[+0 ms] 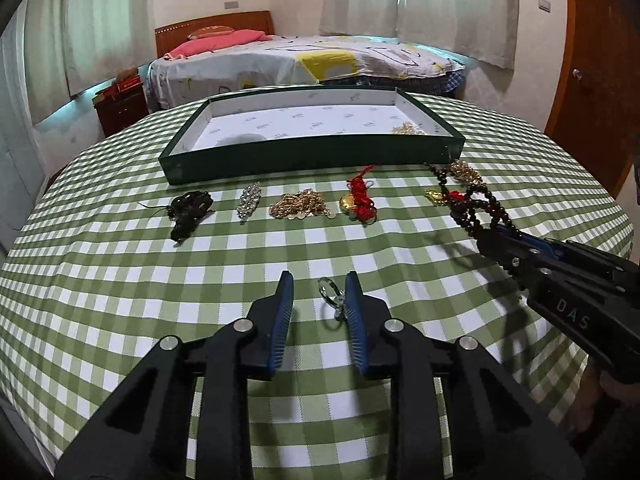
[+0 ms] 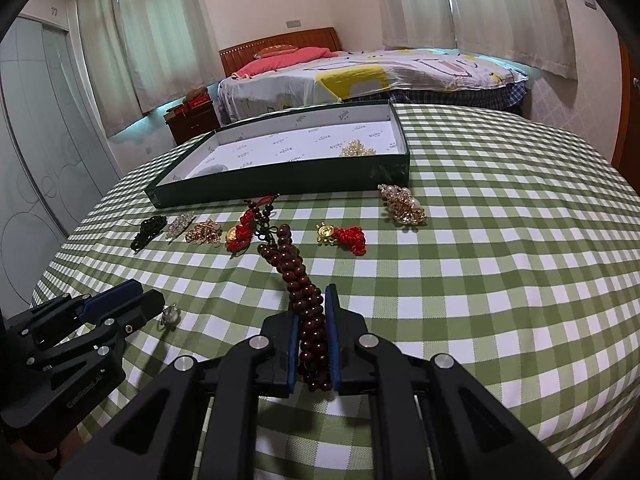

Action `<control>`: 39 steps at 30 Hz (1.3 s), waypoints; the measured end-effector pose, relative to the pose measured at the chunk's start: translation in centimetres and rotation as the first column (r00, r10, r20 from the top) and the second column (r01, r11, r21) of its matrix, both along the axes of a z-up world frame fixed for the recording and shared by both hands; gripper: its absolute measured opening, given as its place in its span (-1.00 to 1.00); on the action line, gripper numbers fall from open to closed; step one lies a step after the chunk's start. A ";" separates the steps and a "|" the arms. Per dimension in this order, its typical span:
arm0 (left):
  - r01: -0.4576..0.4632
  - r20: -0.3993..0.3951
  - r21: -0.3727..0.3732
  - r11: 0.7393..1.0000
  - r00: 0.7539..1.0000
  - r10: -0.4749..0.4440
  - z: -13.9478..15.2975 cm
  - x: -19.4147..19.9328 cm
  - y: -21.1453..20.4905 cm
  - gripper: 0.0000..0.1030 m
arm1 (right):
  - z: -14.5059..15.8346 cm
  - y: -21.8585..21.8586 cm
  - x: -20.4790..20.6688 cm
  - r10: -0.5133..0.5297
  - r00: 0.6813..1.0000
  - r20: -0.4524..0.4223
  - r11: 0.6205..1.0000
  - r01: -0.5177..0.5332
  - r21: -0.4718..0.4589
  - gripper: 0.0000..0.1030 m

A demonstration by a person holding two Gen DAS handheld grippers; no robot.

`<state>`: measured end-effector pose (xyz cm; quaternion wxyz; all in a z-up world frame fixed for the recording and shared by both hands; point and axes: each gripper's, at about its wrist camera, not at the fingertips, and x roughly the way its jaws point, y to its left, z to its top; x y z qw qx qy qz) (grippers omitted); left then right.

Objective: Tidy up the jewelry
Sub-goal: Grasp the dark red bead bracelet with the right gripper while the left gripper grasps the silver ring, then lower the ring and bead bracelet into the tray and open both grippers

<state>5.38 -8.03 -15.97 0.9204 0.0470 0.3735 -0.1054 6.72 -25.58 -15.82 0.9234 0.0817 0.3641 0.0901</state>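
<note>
red beads (image 2: 308,312) clamped in right fingers (image 2: 332,316); tray (image 2: 280,178) holds gold jewelry (image 2: 357,148)

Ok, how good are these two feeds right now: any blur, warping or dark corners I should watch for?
Left wrist view: sharp, heavy fisheye bulges the table, dark corners, soft shadows under the left gripper around the small silver clasp. Right wrist view: same warping and vignette, even dim light; the bead string in the right gripper is crisp.

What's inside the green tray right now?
Inside the green tray: a gold-and-pearl piece near its right end, a pale item at left, partly hidden by the near wall.
</note>
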 end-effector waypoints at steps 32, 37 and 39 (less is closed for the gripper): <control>-0.005 0.087 -0.030 1.000 0.996 0.008 2.2 0.4 1.2 -0.93 | 0.9 0.3 -0.2 -0.001 0.999 0.034 1.000 0.001 0.004 -0.76; -0.015 0.125 -0.046 0.999 0.992 0.021 3.7 1.3 1.5 -0.93 | 2.1 0.6 0.4 0.004 0.998 0.058 1.000 -0.005 0.008 -0.76; -0.017 0.135 -0.057 0.998 0.991 0.024 4.3 2.1 1.6 -0.93 | 2.7 0.8 1.0 0.006 0.998 0.068 1.000 -0.007 0.013 -0.76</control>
